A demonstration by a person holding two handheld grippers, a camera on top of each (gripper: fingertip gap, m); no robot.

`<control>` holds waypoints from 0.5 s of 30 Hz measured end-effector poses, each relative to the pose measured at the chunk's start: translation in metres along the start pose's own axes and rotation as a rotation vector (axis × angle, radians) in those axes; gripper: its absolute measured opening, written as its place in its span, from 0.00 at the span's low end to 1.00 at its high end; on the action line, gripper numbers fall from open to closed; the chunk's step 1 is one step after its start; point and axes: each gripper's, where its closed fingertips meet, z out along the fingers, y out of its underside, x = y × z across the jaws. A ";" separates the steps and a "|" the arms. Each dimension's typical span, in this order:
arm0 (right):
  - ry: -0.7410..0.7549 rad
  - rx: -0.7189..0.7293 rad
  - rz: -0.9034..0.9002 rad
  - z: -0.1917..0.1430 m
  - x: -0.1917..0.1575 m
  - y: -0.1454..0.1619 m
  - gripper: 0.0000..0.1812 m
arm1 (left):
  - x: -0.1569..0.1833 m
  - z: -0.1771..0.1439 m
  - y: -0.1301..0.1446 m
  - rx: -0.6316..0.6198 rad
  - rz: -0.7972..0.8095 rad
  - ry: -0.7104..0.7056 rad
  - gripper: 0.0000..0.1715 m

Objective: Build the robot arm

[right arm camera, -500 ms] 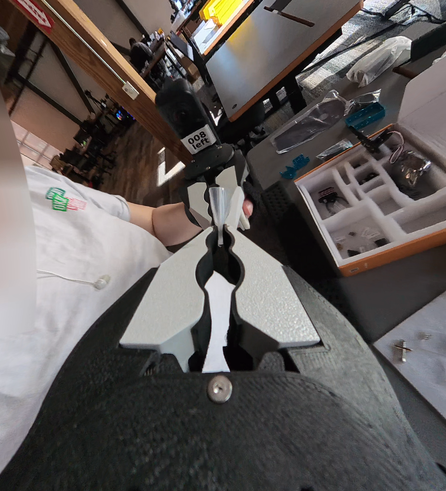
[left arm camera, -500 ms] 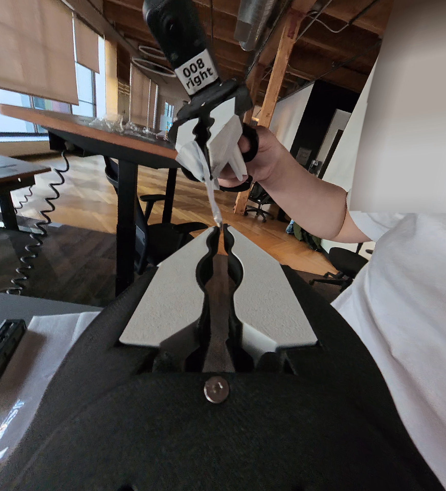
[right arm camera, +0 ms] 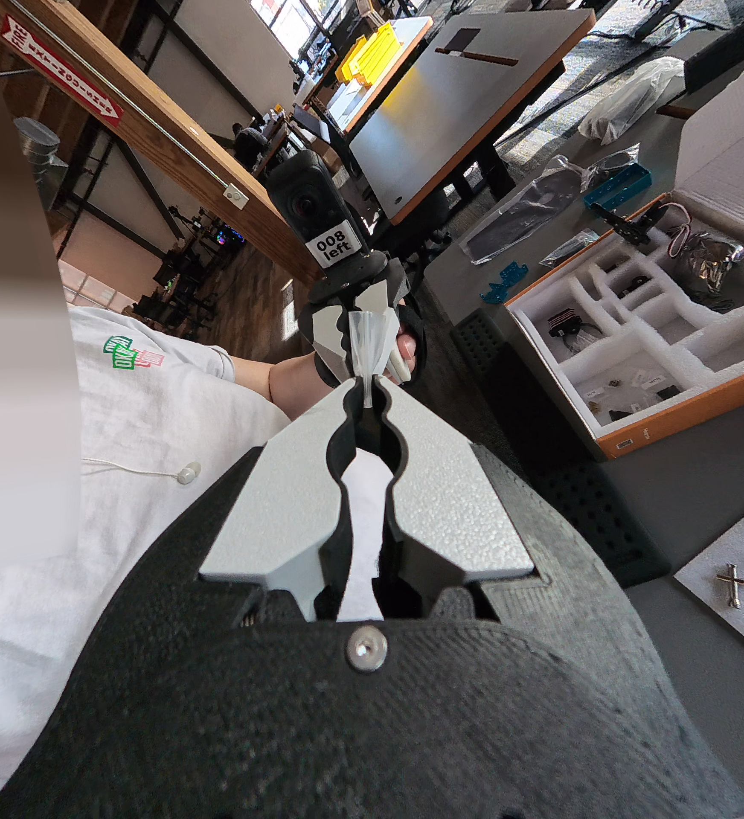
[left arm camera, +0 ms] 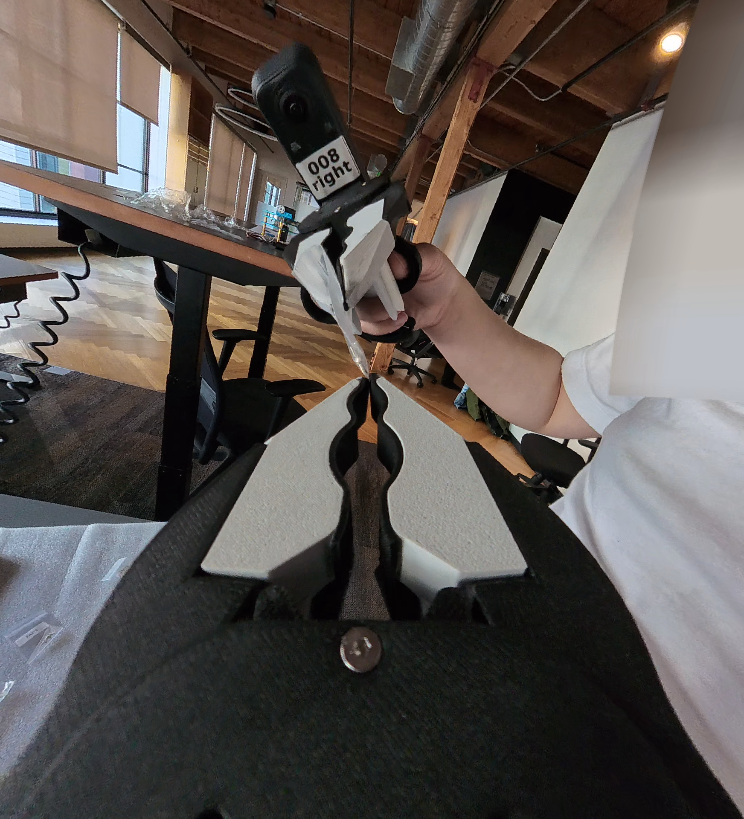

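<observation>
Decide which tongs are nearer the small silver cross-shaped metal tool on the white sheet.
Right. The small silver cross-shaped metal tool lies close beside the right tongs, low to their right; the left tongs face them from farther off.

Timber-beamed ceiling (left arm camera: 516, 88), blinds (left arm camera: 38, 84) over bright windows, herringbone wood floor (left arm camera: 108, 319), wood-edged black-legged desk (left arm camera: 148, 221).

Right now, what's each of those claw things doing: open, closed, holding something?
Left gripper: shut on one end of a small clear plastic bag.
Right gripper: shut on the other end of that bag.
</observation>
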 end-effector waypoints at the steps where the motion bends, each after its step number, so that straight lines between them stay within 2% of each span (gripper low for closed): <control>1: -0.002 0.003 0.008 0.000 0.001 0.001 0.01 | 0.000 0.001 0.000 0.001 -0.004 0.003 0.00; 8: -0.027 0.031 0.075 -0.004 0.006 0.004 0.01 | 0.000 0.006 0.002 -0.021 0.001 0.007 0.00; 15: -0.014 0.026 0.061 -0.011 0.007 0.006 0.01 | -0.004 0.013 0.003 -0.030 -0.009 0.009 0.00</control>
